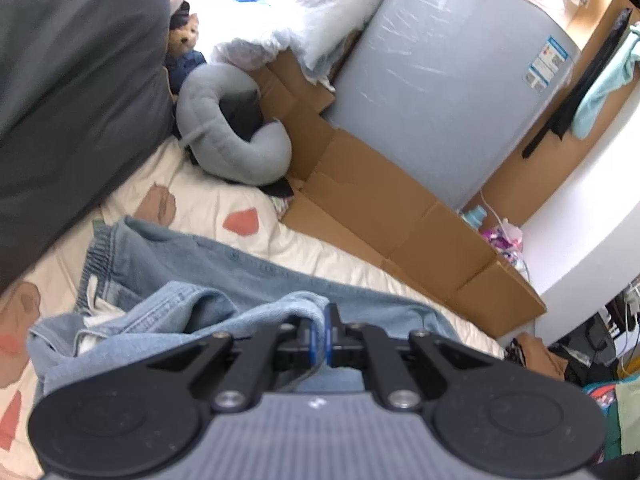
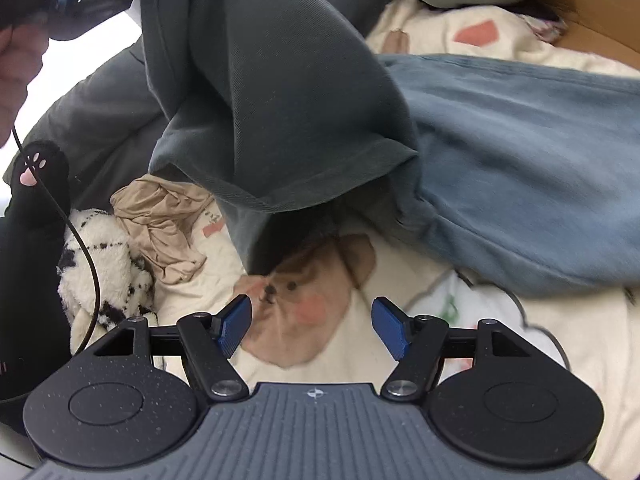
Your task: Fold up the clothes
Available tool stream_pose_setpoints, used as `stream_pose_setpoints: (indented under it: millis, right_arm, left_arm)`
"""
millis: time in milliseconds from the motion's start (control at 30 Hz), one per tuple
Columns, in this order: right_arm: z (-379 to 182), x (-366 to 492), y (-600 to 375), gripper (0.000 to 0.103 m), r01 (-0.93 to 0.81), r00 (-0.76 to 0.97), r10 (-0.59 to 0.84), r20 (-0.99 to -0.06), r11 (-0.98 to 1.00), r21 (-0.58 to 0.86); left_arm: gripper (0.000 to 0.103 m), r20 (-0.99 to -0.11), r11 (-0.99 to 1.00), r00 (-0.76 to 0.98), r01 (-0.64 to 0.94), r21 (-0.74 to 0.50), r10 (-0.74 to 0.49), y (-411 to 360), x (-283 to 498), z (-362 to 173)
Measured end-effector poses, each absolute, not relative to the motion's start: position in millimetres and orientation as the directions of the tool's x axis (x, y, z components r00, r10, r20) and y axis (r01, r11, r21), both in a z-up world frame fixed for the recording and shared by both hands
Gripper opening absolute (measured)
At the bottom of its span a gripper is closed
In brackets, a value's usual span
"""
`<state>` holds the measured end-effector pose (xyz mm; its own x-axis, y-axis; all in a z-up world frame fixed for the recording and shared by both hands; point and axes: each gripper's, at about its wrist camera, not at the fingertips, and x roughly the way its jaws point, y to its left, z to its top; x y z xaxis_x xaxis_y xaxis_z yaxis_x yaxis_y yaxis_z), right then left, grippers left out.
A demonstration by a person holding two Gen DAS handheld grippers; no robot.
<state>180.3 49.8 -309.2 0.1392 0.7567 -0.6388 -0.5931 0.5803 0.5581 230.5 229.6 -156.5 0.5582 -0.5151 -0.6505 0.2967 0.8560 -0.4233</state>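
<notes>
The left gripper [image 1: 325,330] is closed, and its blue pads pinch a fold of the light blue jeans [image 1: 224,276]. The jeans lie crumpled on the cream bedsheet [image 1: 208,204] with brown and red prints, the waistband to the left. Only the left wrist view shows the grey neck pillow [image 1: 224,136], the small teddy bear [image 1: 186,46], the flattened cardboard [image 1: 384,216] and the big grey wrapped block [image 1: 448,80] behind.

The right gripper [image 2: 312,330] has its jaws wide apart with nothing between them; it is above a bear print on the sheet. Only the right wrist view shows a dark grey garment [image 2: 256,92] hanging down, its hem over the jeans [image 2: 528,168], also a beige cloth [image 2: 164,224] and a black-and-white plush toy [image 2: 104,264] at the left.
</notes>
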Motion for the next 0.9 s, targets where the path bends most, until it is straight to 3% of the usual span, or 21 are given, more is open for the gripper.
stream_pose_setpoints:
  millis: [267, 600, 733, 900]
  right_arm:
    - [-314.0, 170.0, 103.7, 0.070, -0.661, 0.141, 0.775, -0.617, 0.537, 0.524]
    - [-345.3, 160.5, 161.4, 0.060, -0.666, 0.174, 0.783, -0.597, 0.540, 0.515]
    - [-362.4, 168.4, 181.5, 0.048, -0.694, 0.180, 0.775, -0.606, 0.536, 0.481]
    - [-372.9, 167.1, 199.6, 0.048, -0.694, 0.162, 0.784, -0.600, 0.523, 0.496]
  left_arm:
    - [0.004, -0.631, 0.860, 0.587, 0.301, -0.412, -0.507, 243.9, 256.4, -152.7]
    - [0.004, -0.628, 0.866, 0.599, 0.295, -0.404, -0.497, 253.5, 277.3, -159.8]
    - [0.004, -0.629, 0.867, 0.600, 0.291, -0.403, -0.494, 256.8, 280.9, -162.8]
    - [0.004, -0.630, 0.869, 0.602, 0.284, -0.405, -0.491, 263.6, 285.7, -165.1]
